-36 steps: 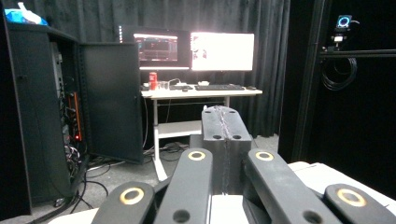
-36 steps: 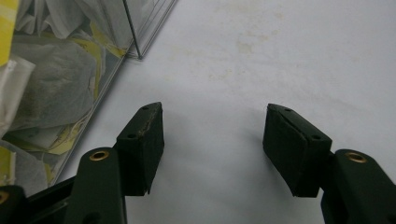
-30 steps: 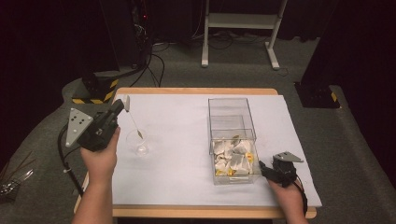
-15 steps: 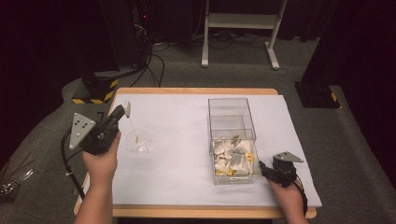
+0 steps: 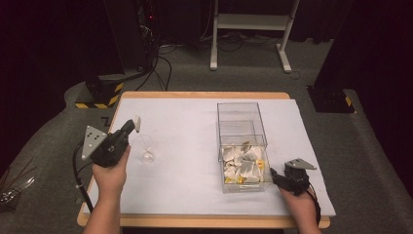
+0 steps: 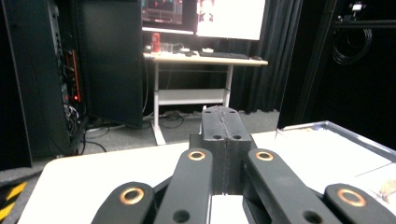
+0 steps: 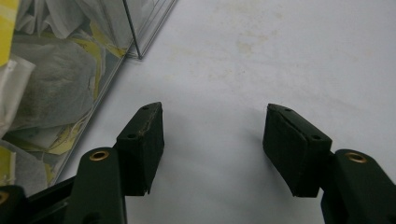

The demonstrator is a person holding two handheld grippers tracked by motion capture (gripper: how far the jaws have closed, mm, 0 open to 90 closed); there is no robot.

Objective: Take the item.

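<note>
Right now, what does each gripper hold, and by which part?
The left gripper, shut, seems to pinch a tea bag by its string's white tag; the right gripper is open, holding nothing.

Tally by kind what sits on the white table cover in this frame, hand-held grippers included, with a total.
Clear plastic two-compartment box, tea bags in its near compartment: 1
Small clear stemmed glass: 1
Black hand-held gripper, left with jaws shut on a small white piece, right with jaws apart and empty: 2
Total: 4
Tea bags overlap too much to count.
</note>
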